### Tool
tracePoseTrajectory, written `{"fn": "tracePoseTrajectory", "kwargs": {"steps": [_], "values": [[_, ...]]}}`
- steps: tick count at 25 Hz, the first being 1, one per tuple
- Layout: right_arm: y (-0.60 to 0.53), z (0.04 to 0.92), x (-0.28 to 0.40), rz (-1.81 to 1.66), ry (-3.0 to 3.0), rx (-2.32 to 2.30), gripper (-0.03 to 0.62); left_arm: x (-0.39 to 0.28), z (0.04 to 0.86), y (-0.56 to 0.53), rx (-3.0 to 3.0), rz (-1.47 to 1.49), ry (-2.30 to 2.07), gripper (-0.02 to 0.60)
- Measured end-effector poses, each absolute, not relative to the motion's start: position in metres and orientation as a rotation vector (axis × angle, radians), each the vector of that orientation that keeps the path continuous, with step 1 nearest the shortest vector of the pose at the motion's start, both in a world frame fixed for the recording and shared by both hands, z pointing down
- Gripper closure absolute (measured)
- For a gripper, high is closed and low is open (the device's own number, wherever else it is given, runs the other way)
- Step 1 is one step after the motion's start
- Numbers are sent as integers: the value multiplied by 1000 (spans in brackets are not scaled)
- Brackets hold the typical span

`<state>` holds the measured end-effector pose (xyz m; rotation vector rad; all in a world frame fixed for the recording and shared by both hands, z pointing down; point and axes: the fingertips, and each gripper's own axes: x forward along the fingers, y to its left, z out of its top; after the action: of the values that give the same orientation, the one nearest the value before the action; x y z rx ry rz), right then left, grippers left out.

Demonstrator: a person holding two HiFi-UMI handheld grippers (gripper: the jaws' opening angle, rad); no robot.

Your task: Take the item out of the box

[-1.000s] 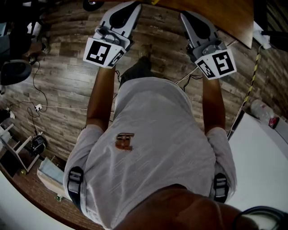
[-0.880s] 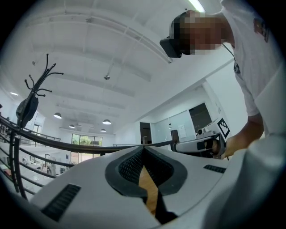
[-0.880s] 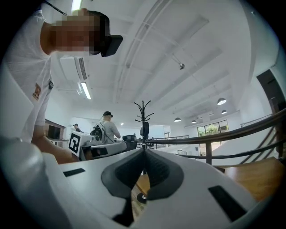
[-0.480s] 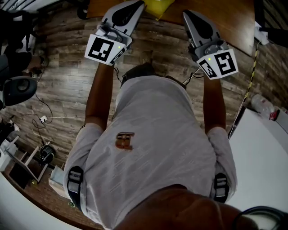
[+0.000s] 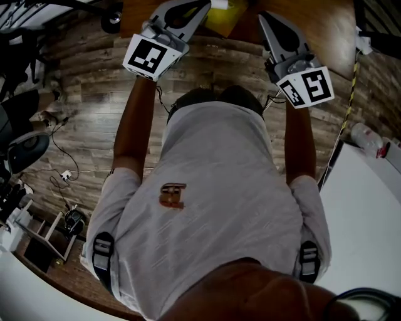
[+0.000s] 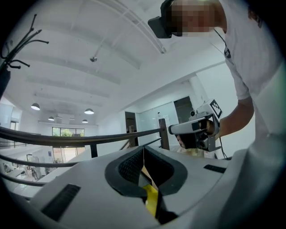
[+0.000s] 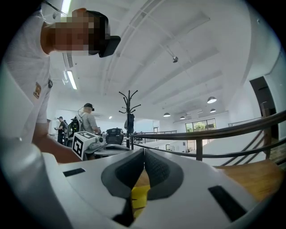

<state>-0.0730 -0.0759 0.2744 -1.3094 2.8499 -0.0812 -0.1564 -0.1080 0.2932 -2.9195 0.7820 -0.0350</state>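
At the top edge of the head view, at the person's twelve o'clock, a yellow thing [image 5: 224, 14] lies on the near rim of a brown wooden table [image 5: 307, 22], and it sits between the two tools. It is probably the box of the task or what the box holds, though too little of it shows to say which, and the frame cuts it off, so its long axis cannot be read. The left gripper [image 5: 191, 6] points toward twelve o'clock with the yellow thing at about its three o'clock, just beside its tip. The right gripper [image 5: 267, 17] leans toward eleven o'clock and has the yellow thing at about its nine o'clock, a little further off, so the left hand looks the nearer of the two. In the left gripper view the left gripper's [image 6: 143, 155] jaws are pressed together with nothing between them, and the yellow thing [image 6: 151, 197] shows low, at six o'clock beneath them. The right gripper view shows the same of the right gripper [image 7: 144, 164]: jaws closed and empty, yellow [image 7: 139, 197] below at six o'clock. Either tool would have to part its jaws and dip before anything could be taken.
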Motion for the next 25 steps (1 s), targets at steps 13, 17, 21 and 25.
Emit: {"fn": "tracePoseTrajectory", "kwargs": {"steps": [13, 17, 21, 25], "values": [[-132, 290, -59, -135, 2860, -1293, 563, -133, 352, -160, -2964, -378, 642, 560], [-153, 289, -47, -142, 2860, -1259, 563, -121, 366, -175, -2951, -483, 621, 558], [-172, 291, -22, -165, 2852, -1225, 562, -95, 380, -188, -2938, -584, 607, 553], [-197, 299, 0, -191, 2863, -1188, 563, -69, 401, -200, -2902, -722, 552, 500]]}}
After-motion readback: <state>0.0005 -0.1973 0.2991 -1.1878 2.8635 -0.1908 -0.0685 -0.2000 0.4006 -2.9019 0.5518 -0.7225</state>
